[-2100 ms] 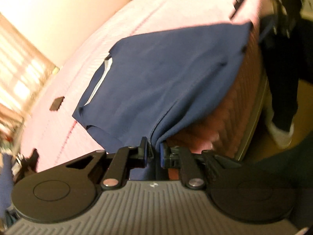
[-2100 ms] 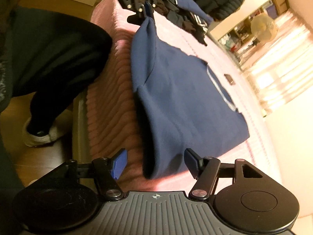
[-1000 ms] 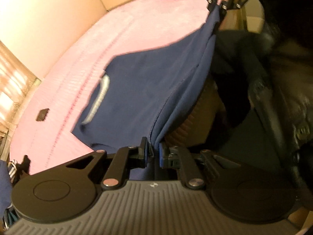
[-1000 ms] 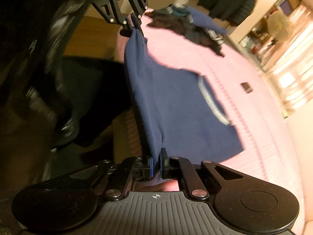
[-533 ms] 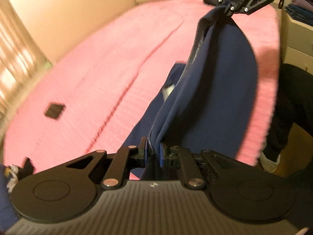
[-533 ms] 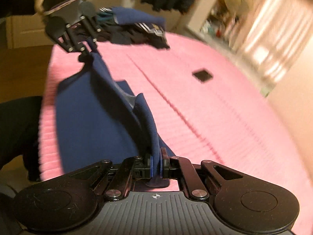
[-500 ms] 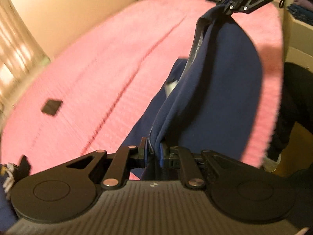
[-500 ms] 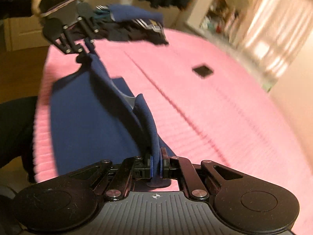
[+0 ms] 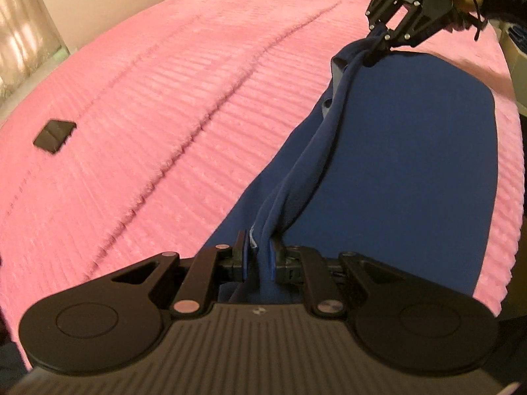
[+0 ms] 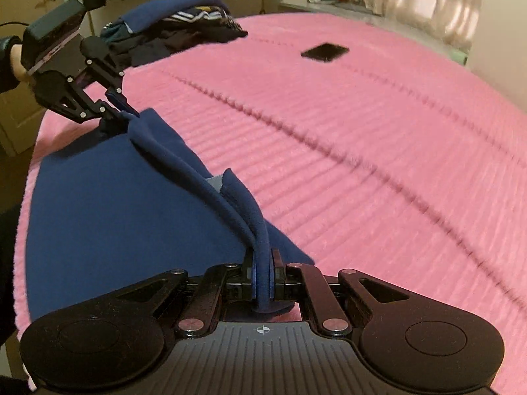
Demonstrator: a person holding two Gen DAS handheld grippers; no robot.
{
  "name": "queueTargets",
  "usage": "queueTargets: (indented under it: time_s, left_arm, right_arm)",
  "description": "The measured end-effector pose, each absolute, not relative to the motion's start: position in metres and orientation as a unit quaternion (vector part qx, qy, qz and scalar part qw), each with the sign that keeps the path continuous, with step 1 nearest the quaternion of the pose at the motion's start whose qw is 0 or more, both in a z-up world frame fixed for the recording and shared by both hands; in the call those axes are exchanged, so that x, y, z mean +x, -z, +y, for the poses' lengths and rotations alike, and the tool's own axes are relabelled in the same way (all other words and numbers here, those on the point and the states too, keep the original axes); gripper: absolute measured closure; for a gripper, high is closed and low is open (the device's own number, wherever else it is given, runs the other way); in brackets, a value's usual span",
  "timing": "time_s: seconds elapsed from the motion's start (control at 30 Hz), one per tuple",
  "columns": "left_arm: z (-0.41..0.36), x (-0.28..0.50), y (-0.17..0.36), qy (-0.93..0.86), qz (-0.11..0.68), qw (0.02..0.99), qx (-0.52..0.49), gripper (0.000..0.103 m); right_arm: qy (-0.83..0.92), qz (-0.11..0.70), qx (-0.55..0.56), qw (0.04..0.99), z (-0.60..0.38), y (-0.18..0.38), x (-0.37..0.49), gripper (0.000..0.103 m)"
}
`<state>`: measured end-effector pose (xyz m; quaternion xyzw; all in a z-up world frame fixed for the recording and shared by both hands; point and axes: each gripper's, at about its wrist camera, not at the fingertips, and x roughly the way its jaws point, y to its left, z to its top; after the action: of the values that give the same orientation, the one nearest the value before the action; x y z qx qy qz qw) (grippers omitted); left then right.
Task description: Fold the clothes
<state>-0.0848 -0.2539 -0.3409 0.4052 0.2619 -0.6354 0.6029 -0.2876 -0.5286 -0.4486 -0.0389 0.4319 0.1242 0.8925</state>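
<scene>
- A pink ribbed bed point(image 9: 138, 105) fills both views; curtains point(image 10: 438, 0) hang at the upper right of the right view.
- A navy garment point(image 9: 388, 171) lies folded across the bed's near edge, its gathered edge raised between the two tongs.
- Left tongs point(image 9: 258, 260): slightly parted around the fabric edge, which touches the right pad.
- Right tongs point(image 10: 262, 279): clamped tight on the bunched edge.
- A small black object point(image 10: 324, 52) lies farther up the bed; a clothes pile point(image 10: 171, 29) sits at upper left.

Soft, warm light is cast everywhere; the edges are bent round, and far things are slightly blurred.
</scene>
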Motion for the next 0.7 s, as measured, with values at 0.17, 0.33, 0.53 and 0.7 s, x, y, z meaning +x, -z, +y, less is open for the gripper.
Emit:
queueTargets:
  time_s: [0.17,0.33,0.53,0.7]
  left_arm:
    - [-0.256,-0.072,0.347,0.62,0.284,0.622,0.385,0.076]
    - [-0.241,-0.06,0.33,0.588,0.29,0.668,0.35,0.07]
    - [-0.219,-0.049,0.308,0.548,0.289,0.719,0.315,0.073]
    - [-0.203,-0.095,0.301,0.569,0.28,0.717,0.289,0.073]
  right_arm:
    - [-0.098,0.416,0.019,0.904,-0.543,0.449,-0.297,0.086]
    - [-0.015,0.398,0.054,0.916,-0.56,0.438,-0.301,0.072]
    - [0.016,0.358,0.102,0.928,-0.55,0.405,-0.333,0.071]
    - [-0.023,0.333,0.136,0.933,-0.503,0.39,-0.384,0.065]
